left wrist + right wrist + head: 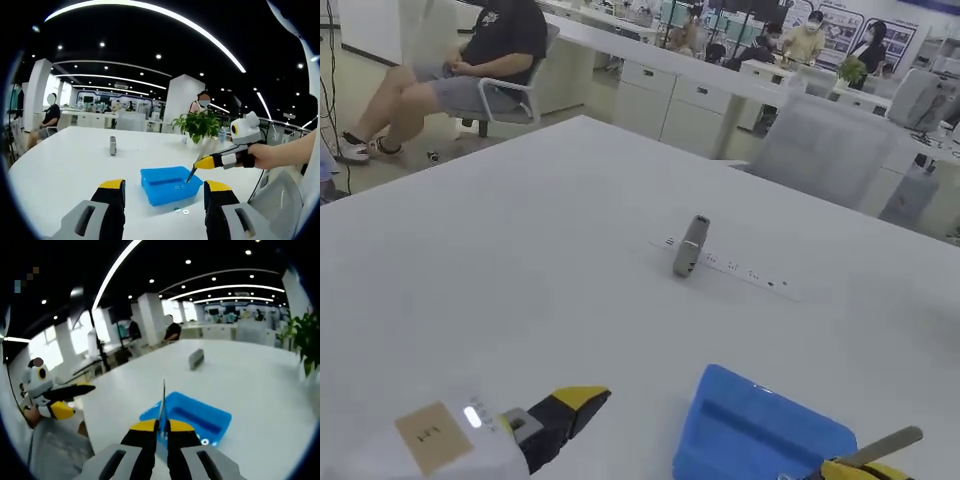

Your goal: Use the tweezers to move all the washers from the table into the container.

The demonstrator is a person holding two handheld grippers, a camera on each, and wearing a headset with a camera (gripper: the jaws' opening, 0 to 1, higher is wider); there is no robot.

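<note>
A blue container [750, 430] sits on the white table [520, 260] near its front edge. My right gripper [161, 426] is shut on slim metal tweezers [163, 400], whose tip points down over the container [210, 415]. From the left gripper view the tweezers [191, 174] reach into the container [165, 195], where small washers [178, 186] lie. Two washers [181, 211] lie on the table just in front of it. My left gripper [165, 192] is open with nothing between its jaws, left of the container. In the head view it [575, 400] is at the bottom left.
A grey block [690, 245] stands on a flat socket strip [750, 272] mid-table. Chairs [830, 145], desks and seated people lie beyond the table's far edge. A potted plant [199, 125] stands at the far side.
</note>
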